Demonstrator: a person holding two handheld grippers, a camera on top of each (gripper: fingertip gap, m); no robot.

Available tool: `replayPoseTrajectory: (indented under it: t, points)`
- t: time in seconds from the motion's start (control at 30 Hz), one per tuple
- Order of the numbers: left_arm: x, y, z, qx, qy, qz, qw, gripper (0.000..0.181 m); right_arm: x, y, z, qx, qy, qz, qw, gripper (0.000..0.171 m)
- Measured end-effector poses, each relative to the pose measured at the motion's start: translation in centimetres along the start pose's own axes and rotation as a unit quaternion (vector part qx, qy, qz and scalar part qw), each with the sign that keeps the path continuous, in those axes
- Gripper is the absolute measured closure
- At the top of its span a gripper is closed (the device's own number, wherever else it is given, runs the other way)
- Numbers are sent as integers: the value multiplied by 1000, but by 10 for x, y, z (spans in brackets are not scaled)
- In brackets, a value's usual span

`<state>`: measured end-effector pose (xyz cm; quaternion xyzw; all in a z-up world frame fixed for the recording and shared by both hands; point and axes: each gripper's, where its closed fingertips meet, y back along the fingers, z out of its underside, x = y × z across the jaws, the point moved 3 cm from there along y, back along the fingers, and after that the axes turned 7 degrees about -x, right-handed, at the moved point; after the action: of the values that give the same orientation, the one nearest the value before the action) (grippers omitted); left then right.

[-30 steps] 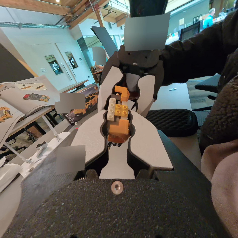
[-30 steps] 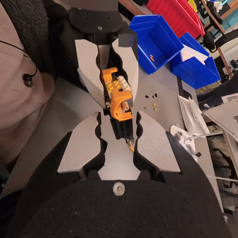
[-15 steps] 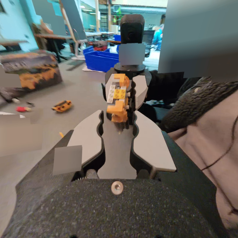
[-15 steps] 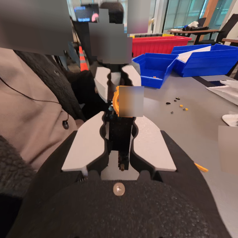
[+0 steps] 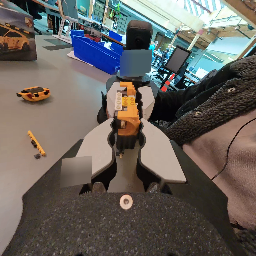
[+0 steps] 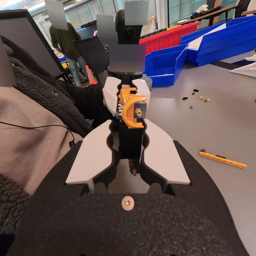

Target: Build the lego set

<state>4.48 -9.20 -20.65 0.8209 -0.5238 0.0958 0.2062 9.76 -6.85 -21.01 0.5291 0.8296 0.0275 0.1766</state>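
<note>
Grippers (image 5: 126, 124) lower, lego assembly (image 5: 126, 110) level.

blue bins (image 5: 95, 54), a red bin (image 6: 166, 38) and an orange cone (image 6: 90, 76) behind.

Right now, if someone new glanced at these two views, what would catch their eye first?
The orange and black lego assembly, clamped between the left gripper and the right gripper from opposite ends above the grey table. Then the small orange car section lying to the left, and the blue bins behind.
</note>
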Motion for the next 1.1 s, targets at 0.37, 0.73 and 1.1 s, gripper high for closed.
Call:
replayPoseTrajectory:
  t: [0.37, 0.73, 1.1]
  points:
    - [-37, 3, 42, -87, 246, 17, 965, 150, 29, 20, 11, -86, 30, 86, 992, 131]
    - [-62, -6, 53, -138, 346, 65, 926, 150, 49, -15, 32, -276, 147, 97, 945, 117]
    - [-90, -7, 66, -151, 353, 0, 923, 140, 77, -38, 56, -475, 143, 16, 868, 126]
